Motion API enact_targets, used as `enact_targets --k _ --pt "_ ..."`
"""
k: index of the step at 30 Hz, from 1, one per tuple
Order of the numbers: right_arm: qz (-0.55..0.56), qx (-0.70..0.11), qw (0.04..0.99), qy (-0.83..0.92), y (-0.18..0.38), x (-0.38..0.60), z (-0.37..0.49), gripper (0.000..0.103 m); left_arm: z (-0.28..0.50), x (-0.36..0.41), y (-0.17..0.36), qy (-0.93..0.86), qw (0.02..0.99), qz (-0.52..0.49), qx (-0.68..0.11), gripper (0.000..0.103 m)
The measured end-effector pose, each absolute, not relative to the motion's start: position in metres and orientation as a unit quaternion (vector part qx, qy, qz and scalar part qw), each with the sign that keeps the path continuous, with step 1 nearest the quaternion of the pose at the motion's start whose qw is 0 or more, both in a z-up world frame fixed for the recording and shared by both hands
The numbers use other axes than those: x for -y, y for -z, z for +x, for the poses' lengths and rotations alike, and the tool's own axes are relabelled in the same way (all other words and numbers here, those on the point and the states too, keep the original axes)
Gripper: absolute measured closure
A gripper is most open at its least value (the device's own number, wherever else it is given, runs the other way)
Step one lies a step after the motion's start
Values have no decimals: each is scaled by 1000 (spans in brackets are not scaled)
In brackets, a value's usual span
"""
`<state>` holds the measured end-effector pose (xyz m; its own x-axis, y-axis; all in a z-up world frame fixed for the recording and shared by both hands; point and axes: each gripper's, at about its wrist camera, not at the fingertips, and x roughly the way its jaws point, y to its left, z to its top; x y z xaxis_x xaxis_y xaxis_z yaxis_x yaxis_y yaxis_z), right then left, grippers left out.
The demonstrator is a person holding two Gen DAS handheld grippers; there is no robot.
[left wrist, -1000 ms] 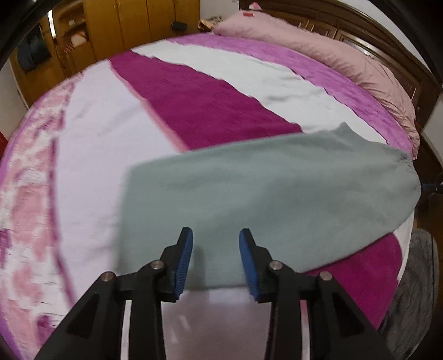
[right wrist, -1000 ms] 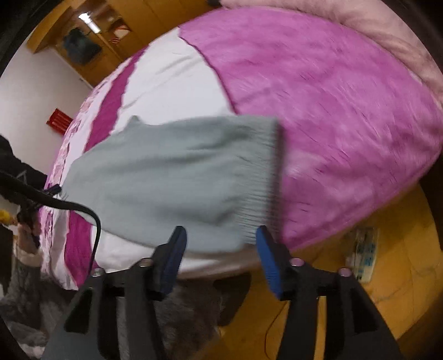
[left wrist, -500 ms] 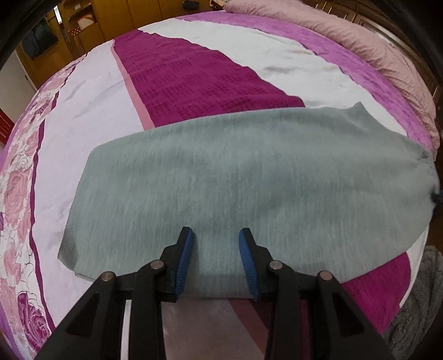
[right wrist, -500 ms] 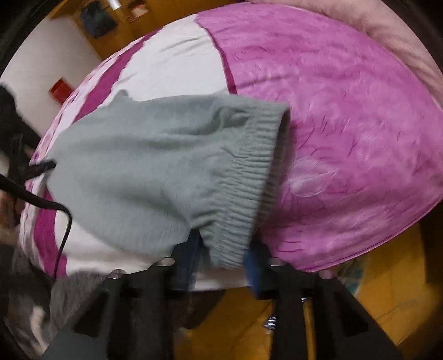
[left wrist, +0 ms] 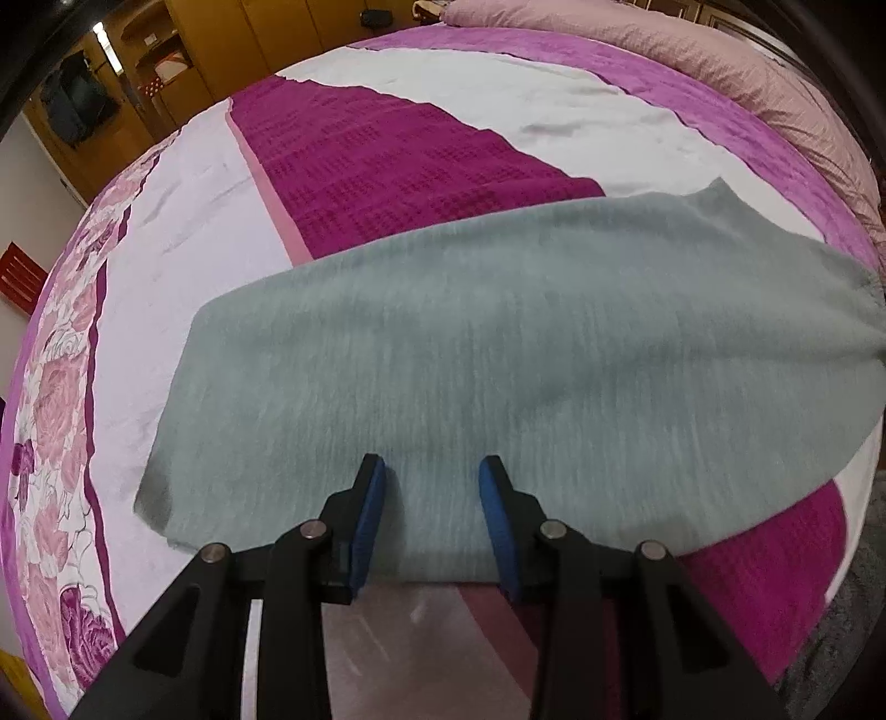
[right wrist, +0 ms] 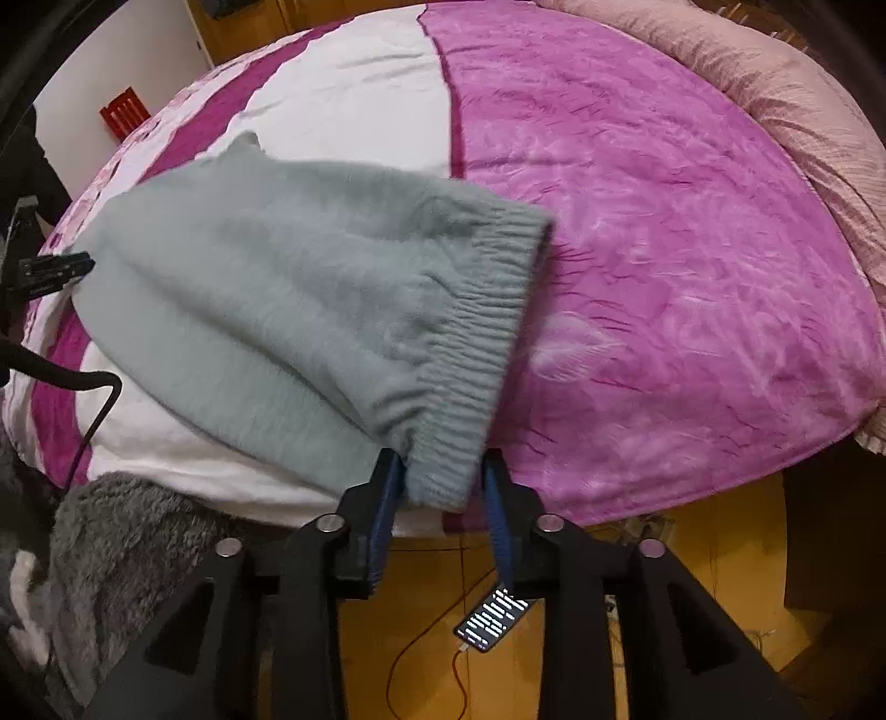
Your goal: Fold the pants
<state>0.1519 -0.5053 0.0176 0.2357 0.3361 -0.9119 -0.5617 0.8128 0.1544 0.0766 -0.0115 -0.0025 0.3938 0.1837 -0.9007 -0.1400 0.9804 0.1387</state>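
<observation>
Grey-green pants lie flat across the bed, leg ends to the left, waist to the right. My left gripper is open, its blue pads standing over the pants' near edge without pinching the cloth. In the right wrist view the pants end in a ribbed waistband. My right gripper is shut on the near corner of that waistband at the bed's edge. The left gripper shows at the far left of this view.
The bed has a quilt with magenta, white and floral panels and a purple blanket. Pink bedding lies at the head. A grey fluffy rug, a phone and cables lie on the wooden floor. Wooden wardrobes stand beyond.
My right gripper has closed on the waistband corner, which it only straddled one second ago. My left gripper has moved forward over the pants' near edge and stays open.
</observation>
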Motion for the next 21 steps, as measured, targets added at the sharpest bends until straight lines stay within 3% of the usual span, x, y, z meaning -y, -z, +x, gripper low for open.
enact_targets --k 9,13,15,21 --pt "13 -472 813 -341 -102 478 169 74 102 58 -40 -49 878 36 -475 66" --pt "-2 -469 806 -360 -102 407 180 96 139 81 -28 -25 879 35 -474 68" --pt "10 -466 798 -383 -98 372 175 98 151 87 -24 2 880 20 -474 75" --pt "194 -436 788 -389 -64 274 152 99 159 82 6 4 878 12 -479 78"
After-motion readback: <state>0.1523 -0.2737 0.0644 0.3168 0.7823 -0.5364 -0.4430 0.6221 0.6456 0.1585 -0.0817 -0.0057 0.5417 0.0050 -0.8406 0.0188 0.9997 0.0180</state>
